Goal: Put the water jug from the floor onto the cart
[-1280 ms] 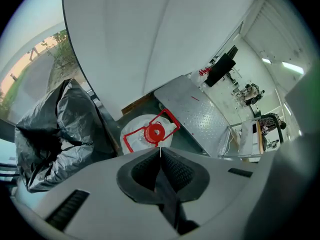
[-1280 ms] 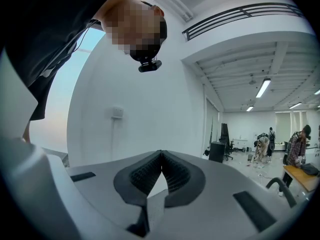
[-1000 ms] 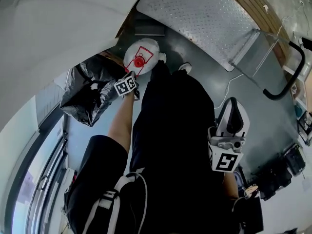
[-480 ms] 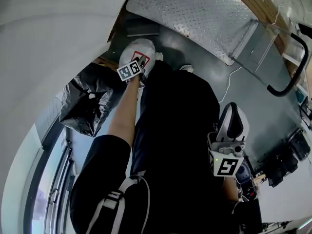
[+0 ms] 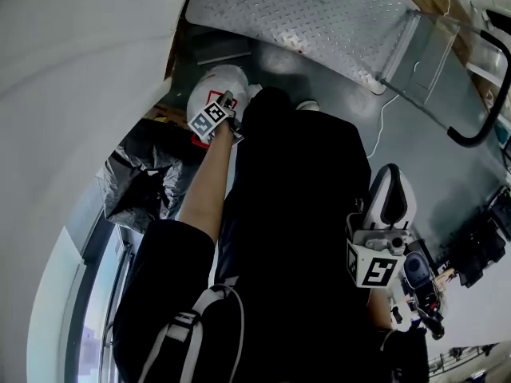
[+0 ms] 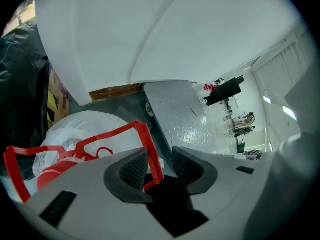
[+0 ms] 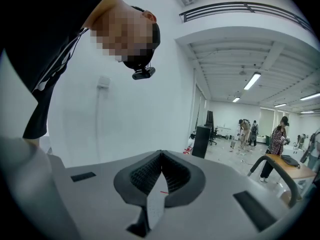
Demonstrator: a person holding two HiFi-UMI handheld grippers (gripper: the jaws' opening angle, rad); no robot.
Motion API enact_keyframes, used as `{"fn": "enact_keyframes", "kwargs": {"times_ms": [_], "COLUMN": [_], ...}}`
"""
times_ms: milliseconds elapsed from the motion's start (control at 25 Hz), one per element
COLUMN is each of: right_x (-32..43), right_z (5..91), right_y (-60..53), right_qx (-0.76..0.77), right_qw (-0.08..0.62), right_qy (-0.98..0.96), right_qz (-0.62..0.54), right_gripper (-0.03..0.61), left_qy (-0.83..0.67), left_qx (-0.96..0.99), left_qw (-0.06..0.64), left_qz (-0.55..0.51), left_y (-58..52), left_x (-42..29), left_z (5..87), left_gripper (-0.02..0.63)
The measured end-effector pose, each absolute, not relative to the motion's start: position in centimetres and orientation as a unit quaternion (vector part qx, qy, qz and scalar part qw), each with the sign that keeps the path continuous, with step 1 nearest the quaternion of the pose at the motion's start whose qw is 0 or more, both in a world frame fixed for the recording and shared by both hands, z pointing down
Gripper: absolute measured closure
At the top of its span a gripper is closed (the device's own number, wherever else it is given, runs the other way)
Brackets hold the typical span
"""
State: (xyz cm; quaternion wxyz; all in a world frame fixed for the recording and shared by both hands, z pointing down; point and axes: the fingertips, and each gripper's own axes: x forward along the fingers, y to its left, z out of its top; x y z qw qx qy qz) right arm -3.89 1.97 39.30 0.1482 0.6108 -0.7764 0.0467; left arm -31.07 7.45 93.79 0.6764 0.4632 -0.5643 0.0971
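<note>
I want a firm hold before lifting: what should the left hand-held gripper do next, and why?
Probably close the left hand-held gripper fully on the red plastic carry handle of the white water jug. Its jaws have just been closing with the handle's bar between them, but a gap shows beside one pad, so a lift now could slip.

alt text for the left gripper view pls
The jaws of the left hand-held gripper, apart though just closing a little, straddle the red handle of the white water jug on the floor. The cart shows its metal deck beyond.
</note>
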Motion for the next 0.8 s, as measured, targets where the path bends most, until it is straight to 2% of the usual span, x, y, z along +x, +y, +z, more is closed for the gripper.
{"fn": "enact_keyframes", "kwargs": {"times_ms": [440, 480, 560, 800], "right_x": [-2.1, -2.0, -1.8, -1.5], "right_z": [40.5, 40.8, 41.1, 40.6], "right_y": [1.9, 1.9, 1.8, 2.3], "right_qx": [0.626, 0.627, 0.631, 0.634], "right_qw": [0.147, 0.147, 0.141, 0.137], "right_qy": [-0.763, -0.762, -0.759, -0.756], "right_qz": [0.064, 0.067, 0.078, 0.088], "right_gripper": [0.565, 0.565, 0.565, 0.565], "left_qy": [-0.575, -0.578, -0.581, -0.569], "left_qx": [0.407, 0.401, 0.388, 0.392], "left_qw": [0.694, 0.694, 0.698, 0.716], "left_qz": [0.149, 0.155, 0.155, 0.101], "left_y": [7.8, 7.8, 7.8, 8.3], "left_x": [-31.4, -31.6, -31.8, -32.2], "left_z": [97.5, 97.7, 97.7, 95.4], "left_gripper": [0.456, 0.461, 0.535, 0.554]}}
